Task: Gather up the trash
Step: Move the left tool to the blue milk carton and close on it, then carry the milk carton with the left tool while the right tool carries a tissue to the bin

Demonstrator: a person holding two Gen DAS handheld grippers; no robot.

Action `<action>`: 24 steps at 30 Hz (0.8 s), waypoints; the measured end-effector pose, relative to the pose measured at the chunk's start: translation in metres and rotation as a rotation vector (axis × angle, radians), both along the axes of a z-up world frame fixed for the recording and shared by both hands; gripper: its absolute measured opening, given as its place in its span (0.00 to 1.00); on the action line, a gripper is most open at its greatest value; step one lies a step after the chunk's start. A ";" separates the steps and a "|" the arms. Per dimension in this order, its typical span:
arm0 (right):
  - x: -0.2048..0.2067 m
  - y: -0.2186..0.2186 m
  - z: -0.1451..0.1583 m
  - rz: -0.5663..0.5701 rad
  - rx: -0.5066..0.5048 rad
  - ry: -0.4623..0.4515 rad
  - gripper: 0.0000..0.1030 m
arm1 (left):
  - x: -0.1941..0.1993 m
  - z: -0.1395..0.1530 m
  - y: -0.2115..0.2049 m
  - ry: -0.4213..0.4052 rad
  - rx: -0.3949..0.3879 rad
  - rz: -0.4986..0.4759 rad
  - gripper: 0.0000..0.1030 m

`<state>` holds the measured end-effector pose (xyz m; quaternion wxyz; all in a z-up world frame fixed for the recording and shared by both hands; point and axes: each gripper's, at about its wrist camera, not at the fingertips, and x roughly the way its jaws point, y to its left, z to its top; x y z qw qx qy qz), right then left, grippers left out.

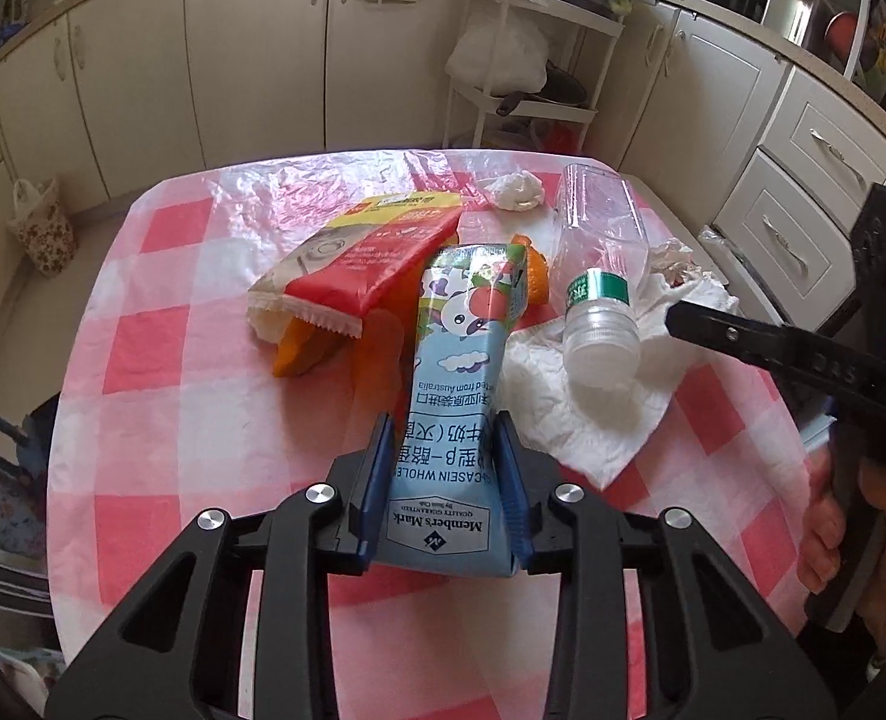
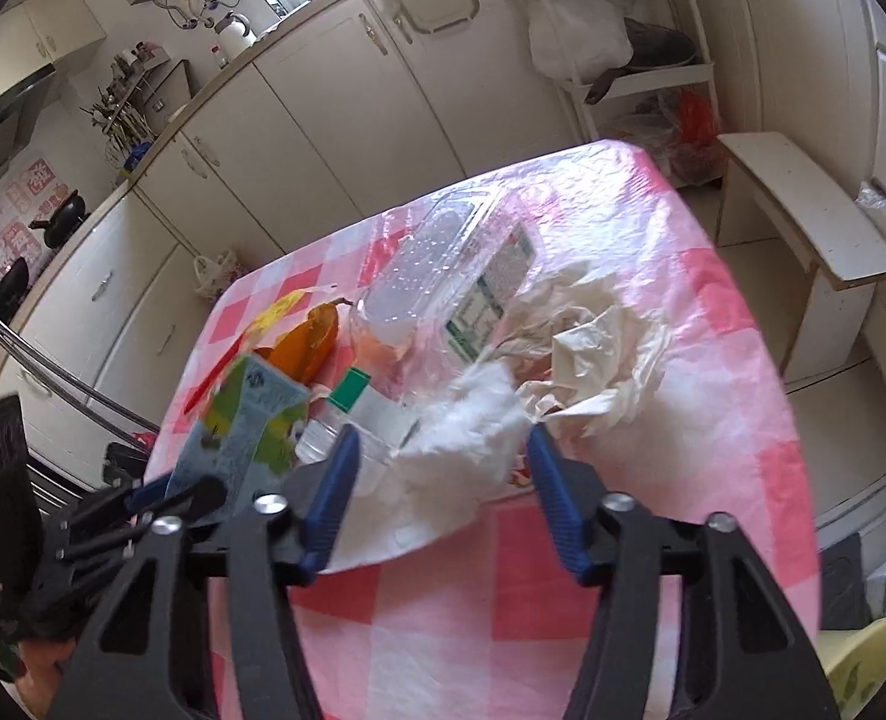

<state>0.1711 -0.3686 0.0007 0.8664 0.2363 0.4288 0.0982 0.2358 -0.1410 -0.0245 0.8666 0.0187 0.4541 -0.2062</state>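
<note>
- Left gripper, bottom centre of left wrist view: blue pads clamped on both sides of a milk carton, narrow gap filled by the carton; carton runs up toward frame centre, cow print at its far end.
- Carton also shows lower left in right wrist view, w/ left gripper's black linkage beneath it.
- Right gripper, bottom centre of right wrist view: fingers spread wide, nothing between them; crumpled white paper towel lies on the tabletop betw. the tips.
- Right gripper's black finger enters left wrist view from right edge, tip near the bottle cap.
- Clear plastic bottle w/ green label lies right of carton, cap end resting on the paper towel.
- Red/yellow snack bag left of carton; orange peel pokes out under its torn end.
- Small tissue wad upper centre.
- Clear plastic clamshell centre of right wrist view; crumpled cream bag to its right.
- Everything sits on pink-white checked tabletop.
</note>
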 end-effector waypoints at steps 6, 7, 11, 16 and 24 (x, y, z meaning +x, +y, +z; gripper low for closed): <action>-0.018 0.003 0.013 0.033 0.090 -0.023 0.04 | -0.045 0.011 0.031 0.015 -0.070 0.018 0.31; -0.025 0.003 0.019 0.036 0.099 -0.038 0.04 | -0.050 0.013 0.035 0.016 -0.081 0.024 0.31; -0.053 -0.002 0.039 0.042 0.129 -0.096 0.04 | -0.069 0.015 0.049 0.017 -0.111 0.047 0.31; -0.090 -0.006 0.054 0.028 0.187 -0.150 0.04 | -0.087 0.021 0.054 0.021 -0.146 0.052 0.31; -0.133 -0.038 0.082 -0.037 0.221 -0.247 0.04 | -0.113 0.054 0.020 -0.018 -0.173 -0.032 0.31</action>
